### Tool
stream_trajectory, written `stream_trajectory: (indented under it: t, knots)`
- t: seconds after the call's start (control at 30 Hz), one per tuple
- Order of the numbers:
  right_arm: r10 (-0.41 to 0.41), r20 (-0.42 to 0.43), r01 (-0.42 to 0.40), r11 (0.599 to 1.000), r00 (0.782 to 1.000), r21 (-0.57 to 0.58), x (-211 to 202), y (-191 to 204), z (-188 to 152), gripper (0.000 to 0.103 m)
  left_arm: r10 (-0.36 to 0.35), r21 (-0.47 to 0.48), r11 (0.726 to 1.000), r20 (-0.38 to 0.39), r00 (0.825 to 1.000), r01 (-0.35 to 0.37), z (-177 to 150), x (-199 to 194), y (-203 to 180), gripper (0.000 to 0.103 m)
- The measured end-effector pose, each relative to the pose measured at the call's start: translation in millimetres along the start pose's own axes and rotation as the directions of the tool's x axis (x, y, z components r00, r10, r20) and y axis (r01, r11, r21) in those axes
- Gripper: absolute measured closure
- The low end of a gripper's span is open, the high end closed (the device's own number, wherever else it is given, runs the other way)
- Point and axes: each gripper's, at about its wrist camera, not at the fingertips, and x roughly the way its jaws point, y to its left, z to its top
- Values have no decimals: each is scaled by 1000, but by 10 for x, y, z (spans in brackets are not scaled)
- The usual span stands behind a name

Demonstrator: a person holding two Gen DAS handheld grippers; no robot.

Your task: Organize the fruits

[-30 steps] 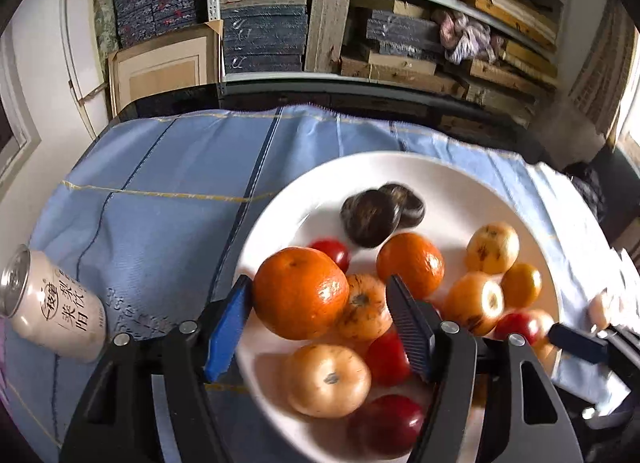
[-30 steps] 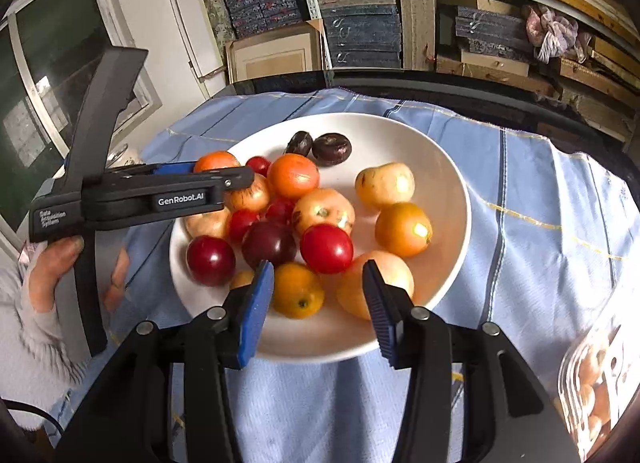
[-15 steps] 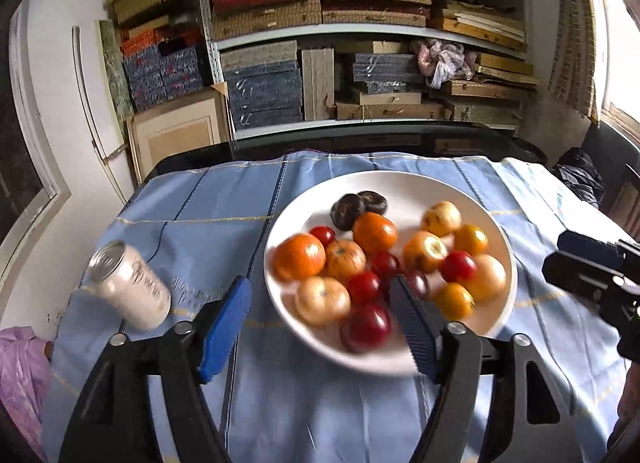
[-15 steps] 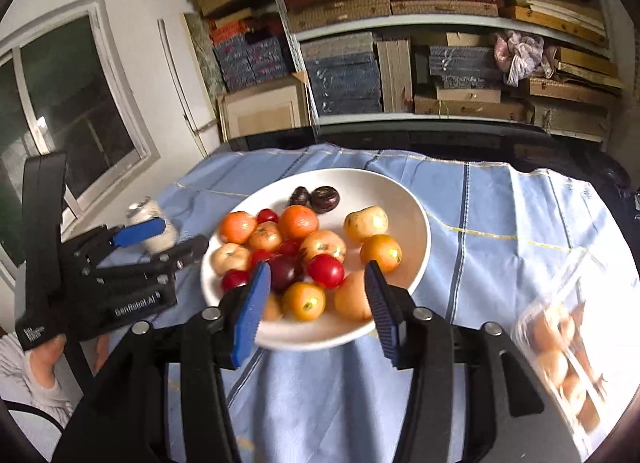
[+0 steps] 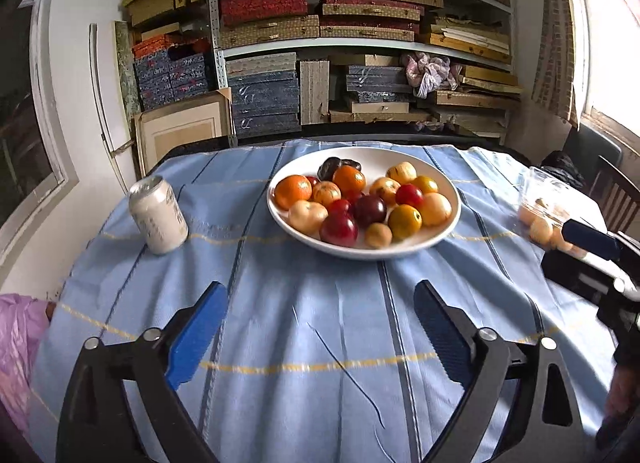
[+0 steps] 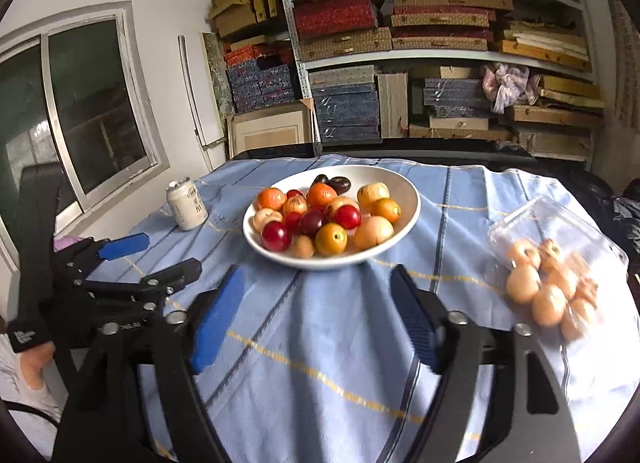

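Note:
A white bowl (image 5: 446,231) (image 6: 408,189) heaped with oranges, red plums, yellow fruits and two dark ones stands mid-table on the blue cloth. My left gripper (image 5: 320,327) hovers over bare cloth well short of the bowl, its jaws opening wide with nothing between them. My right gripper (image 6: 316,315) is likewise back from the bowl, jaws opening and empty. The right wrist view shows the left gripper (image 6: 156,255) at its left side; the left wrist view shows the right gripper's blue fingertip (image 5: 588,239) at its right edge.
A white drink can (image 5: 158,215) (image 6: 188,203) stands left of the bowl. A clear plastic box of pale orange fruits (image 6: 552,275) (image 5: 540,207) lies at the right. Shelves packed with boxes (image 5: 360,43) rise behind the table; a window (image 6: 80,115) is on the left.
Both grippers have drawn back from over the bowl toward the near side of the table, and their jaws have spread wider. The fruits stay in the bowl.

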Motion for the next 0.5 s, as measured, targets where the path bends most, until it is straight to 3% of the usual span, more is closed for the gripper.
stream_trajectory:
  t: [0.13,0.27,0.5]
  knots:
    - [-44,34,45,999,998,-29,31,54,-124,9,5,-10,1000,1,1000,-5,-137,15,-6,5]
    - [-62,81,63,998,995,-17,89,-5,-208,6,10,-30,999,-2,1000,-11,-211,90,14,4]
    - [-66,0,66,997,998,29,268,-128,-259,5,4,-31,1000,-54,999,-5,-291,269,5,4]
